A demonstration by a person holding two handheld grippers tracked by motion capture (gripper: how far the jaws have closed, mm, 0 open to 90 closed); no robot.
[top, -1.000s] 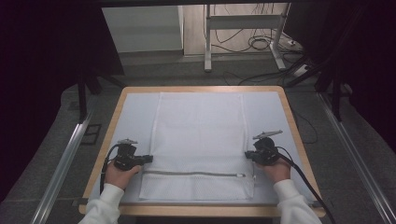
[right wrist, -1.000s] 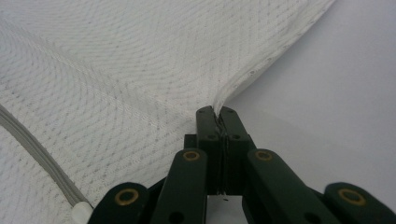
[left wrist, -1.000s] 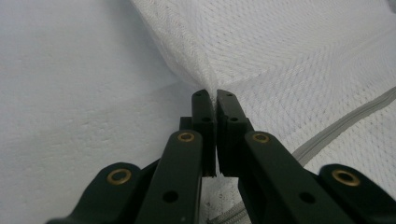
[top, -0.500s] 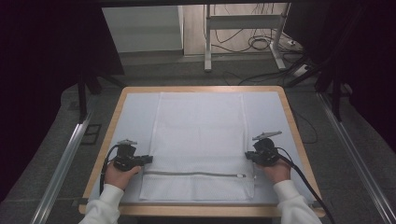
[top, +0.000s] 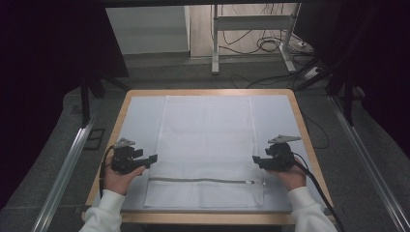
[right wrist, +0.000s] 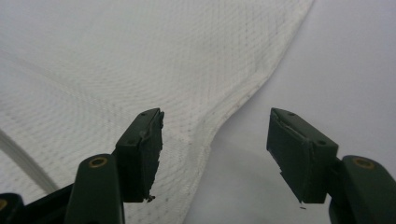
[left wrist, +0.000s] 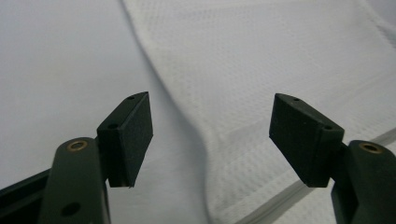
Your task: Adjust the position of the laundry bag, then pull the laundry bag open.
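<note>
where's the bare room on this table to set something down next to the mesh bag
Bare strips of the pale mat run along both long sides of the white mesh laundry bag, out to the wooden table rim; the far halves are free. The near ends are crowded: the left gripper and right gripper, jaws just opened, sit at the bag's edges.

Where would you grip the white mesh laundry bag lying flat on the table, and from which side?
Probably its two long side hems near the zipper. The mesh bag lies flat, so only its edges offer something to pinch. The left gripper would come in from the bag's left edge, the right gripper from its right edge. Both have just been opening, each straddling a hem without pressing on it.
</note>
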